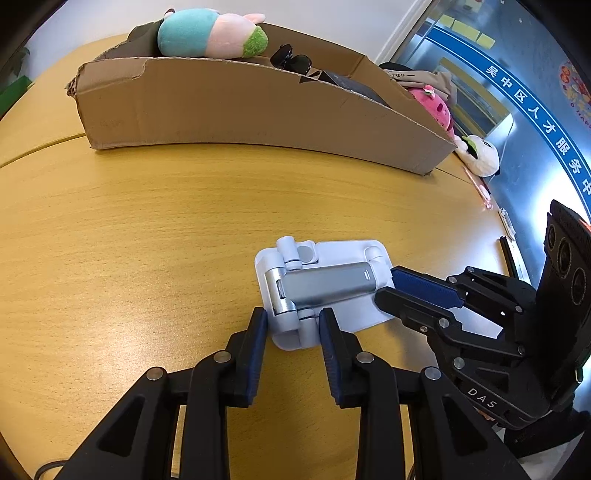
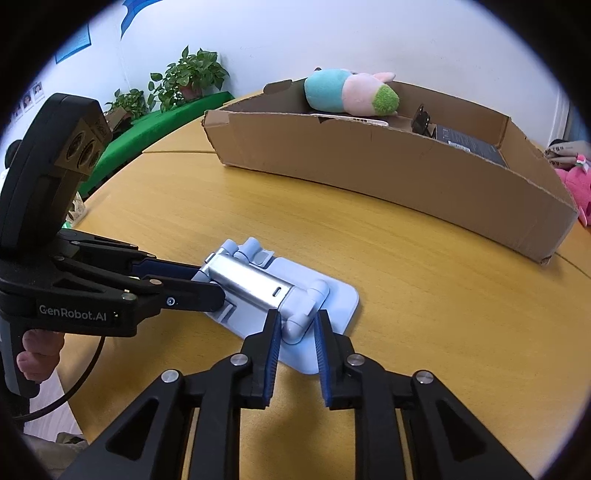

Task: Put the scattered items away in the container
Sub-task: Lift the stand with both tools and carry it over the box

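Through the left wrist camera we see one folded phone stand, pale blue with a silver arm, lying flat on the wooden table. Our left gripper has its two fingers spread on either side of the stand's hinge end; whether the pads press it we cannot tell. The right gripper reaches in from the right, its fingers at the far end of the silver arm. Beyond the stand, well apart, stands one cardboard box, its long wall between us and its contents. Over the rim we count one plush toy in teal, pink and green, one pair of sunglasses and one dark flat box. To the right of the box lie a pink plush and a white plush.

Through the right wrist camera, the right gripper straddles the stand's rounded hinge with fingers parted, pads close to it. The left gripper comes in from the left at the stand's other end. The box holds the same toy, sunglasses and dark box. Two potted plants stand behind.
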A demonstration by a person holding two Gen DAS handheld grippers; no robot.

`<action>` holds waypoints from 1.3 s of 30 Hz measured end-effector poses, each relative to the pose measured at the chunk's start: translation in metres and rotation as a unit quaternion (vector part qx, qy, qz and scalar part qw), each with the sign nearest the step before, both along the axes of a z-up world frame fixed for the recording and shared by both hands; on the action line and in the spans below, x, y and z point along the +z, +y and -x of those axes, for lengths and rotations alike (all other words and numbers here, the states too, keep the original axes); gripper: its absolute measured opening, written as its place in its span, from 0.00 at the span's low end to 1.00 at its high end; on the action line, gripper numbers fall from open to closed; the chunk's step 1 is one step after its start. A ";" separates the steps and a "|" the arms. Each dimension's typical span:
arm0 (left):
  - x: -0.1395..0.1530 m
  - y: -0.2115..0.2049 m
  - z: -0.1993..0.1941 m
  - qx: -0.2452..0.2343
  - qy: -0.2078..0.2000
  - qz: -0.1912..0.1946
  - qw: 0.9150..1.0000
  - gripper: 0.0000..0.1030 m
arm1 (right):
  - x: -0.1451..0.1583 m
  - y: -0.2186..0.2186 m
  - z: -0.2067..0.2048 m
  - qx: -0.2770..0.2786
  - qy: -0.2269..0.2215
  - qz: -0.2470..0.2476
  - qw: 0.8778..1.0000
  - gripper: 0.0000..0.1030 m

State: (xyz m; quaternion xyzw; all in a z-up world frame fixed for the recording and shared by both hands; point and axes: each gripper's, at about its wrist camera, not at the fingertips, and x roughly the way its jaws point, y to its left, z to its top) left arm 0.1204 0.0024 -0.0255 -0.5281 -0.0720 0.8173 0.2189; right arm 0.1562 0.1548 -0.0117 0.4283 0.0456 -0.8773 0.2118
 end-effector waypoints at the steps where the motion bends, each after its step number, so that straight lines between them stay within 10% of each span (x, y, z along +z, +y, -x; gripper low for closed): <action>1: 0.000 0.000 -0.001 -0.003 0.001 0.002 1.000 0.29 | 0.000 0.000 -0.001 -0.001 0.001 0.000 1.000 0.16; 28: 0.153 -0.015 0.073 -0.009 0.156 -0.003 0.988 0.29 | 0.132 -0.003 0.067 -0.023 0.144 0.019 0.989 0.14; 39: 0.141 -0.042 0.155 0.001 0.132 0.020 0.991 0.29 | 0.120 -0.031 0.155 -0.025 0.106 0.036 0.993 0.14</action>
